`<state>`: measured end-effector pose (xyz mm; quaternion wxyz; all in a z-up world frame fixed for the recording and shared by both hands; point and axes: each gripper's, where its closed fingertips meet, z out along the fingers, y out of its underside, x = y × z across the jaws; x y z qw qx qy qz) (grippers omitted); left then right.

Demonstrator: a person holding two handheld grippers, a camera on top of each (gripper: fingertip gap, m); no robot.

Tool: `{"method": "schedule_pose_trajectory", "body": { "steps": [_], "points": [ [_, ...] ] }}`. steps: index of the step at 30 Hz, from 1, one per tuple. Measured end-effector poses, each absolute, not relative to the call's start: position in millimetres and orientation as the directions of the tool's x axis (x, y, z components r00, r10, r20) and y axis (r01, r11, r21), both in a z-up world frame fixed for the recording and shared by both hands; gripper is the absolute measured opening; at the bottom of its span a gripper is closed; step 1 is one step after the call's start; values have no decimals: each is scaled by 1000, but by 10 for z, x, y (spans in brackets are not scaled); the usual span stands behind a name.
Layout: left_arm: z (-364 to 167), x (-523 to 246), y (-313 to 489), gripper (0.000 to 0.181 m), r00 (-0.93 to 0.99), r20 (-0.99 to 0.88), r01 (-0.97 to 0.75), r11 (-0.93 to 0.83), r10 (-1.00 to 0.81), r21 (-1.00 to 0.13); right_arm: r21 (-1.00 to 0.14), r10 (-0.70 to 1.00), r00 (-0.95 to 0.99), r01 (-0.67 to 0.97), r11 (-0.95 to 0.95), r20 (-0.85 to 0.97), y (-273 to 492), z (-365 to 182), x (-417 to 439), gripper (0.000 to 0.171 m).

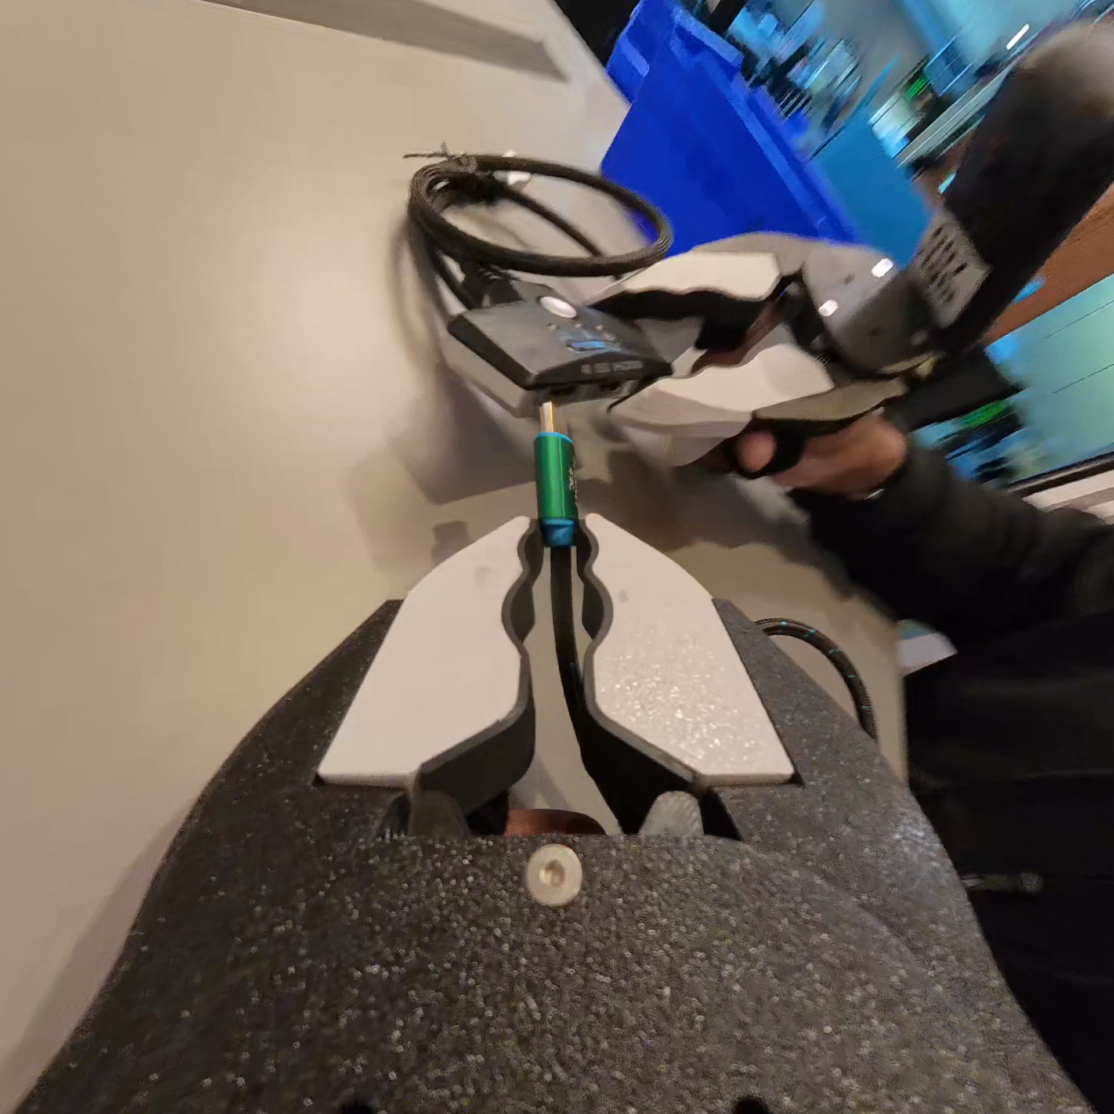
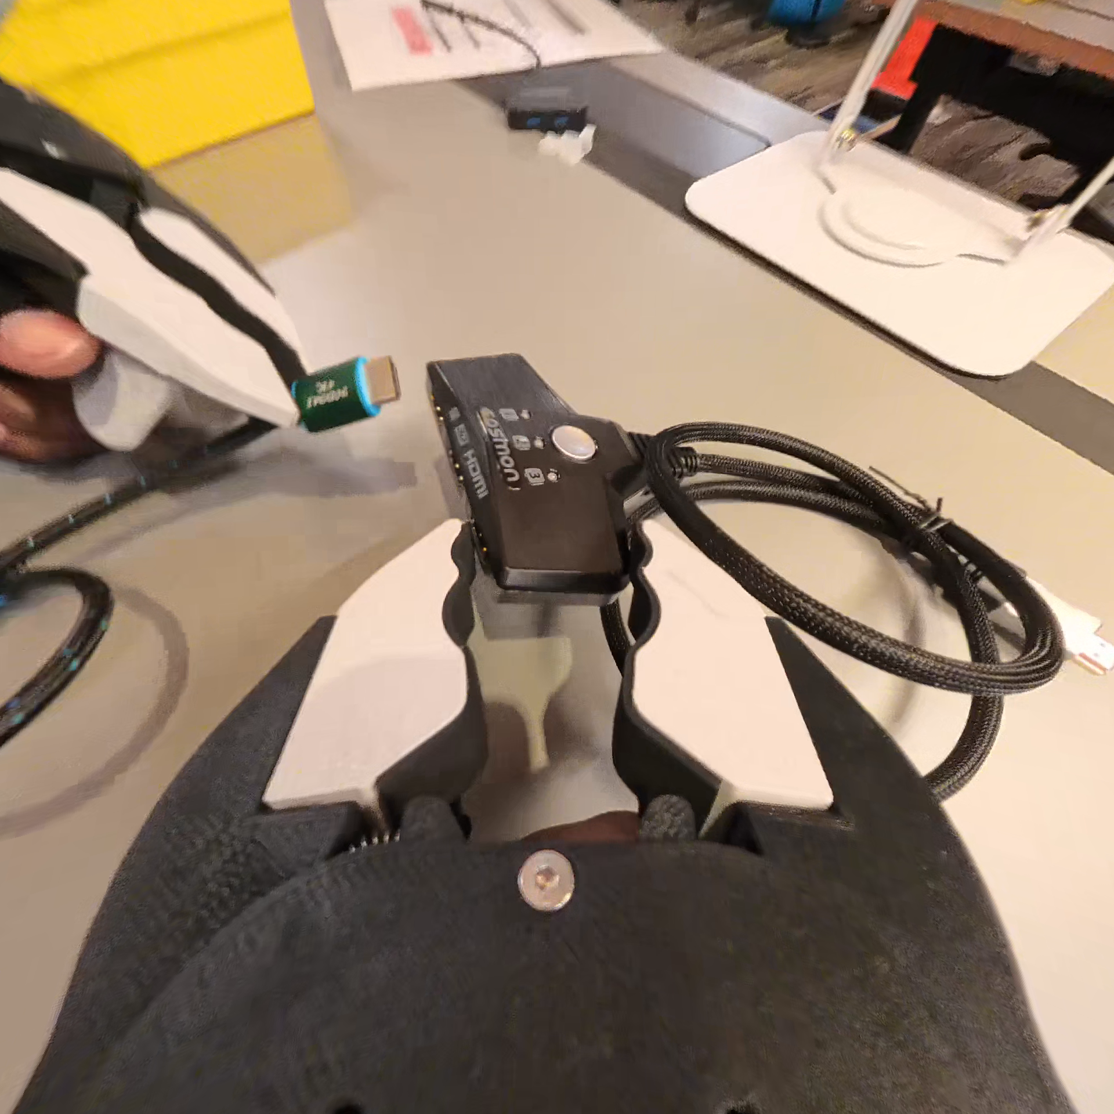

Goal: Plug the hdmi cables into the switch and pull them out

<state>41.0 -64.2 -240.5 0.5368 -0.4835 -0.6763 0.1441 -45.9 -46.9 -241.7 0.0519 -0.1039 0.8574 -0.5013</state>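
Right wrist view, from left to right: your left gripper (image 2: 289, 398) comes in from the left edge, its white fingers (image 2: 181, 325) clenched on the green metal HDMI plug (image 2: 337, 395). The plug's silver tip points at the port side of the black rectangular HDMI switch (image 2: 530, 476) and stands just apart from it, not inserted. The plug's black braided cable with blue flecks (image 2: 54, 651) loops over the grey table (image 2: 542, 271) near its left side. Your right gripper (image 2: 545, 572) grasps the switch by its near end, holding it above the table. To the right, the switch's own black braided lead (image 2: 874, 542) lies coiled on the table. Beyond it, a white flat stand base (image 2: 783, 229) sits near the table's far right edge.

Left wrist view confirms this: your left gripper (image 1: 557, 530) pinches the green plug (image 1: 557, 476) at its rear collar, tip just short of the switch (image 1: 542, 349), which your right gripper (image 1: 675, 355) clamps from the right.
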Motion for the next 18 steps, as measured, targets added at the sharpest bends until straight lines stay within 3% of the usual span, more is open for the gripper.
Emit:
{"method": "schedule_pose_trajectory", "body": {
  "steps": [7,18],
  "points": [
    [-2328,252,-447,10,65,793,445,694,605,-566,-894,-193,-980,-124,431,43,-461,-2345,-468,48],
    [-2422,259,-468,10,10,824,452,733,566,-509,-892,-191,-978,-163,421,89,-455,-2349,-413,47]
  ]
}}
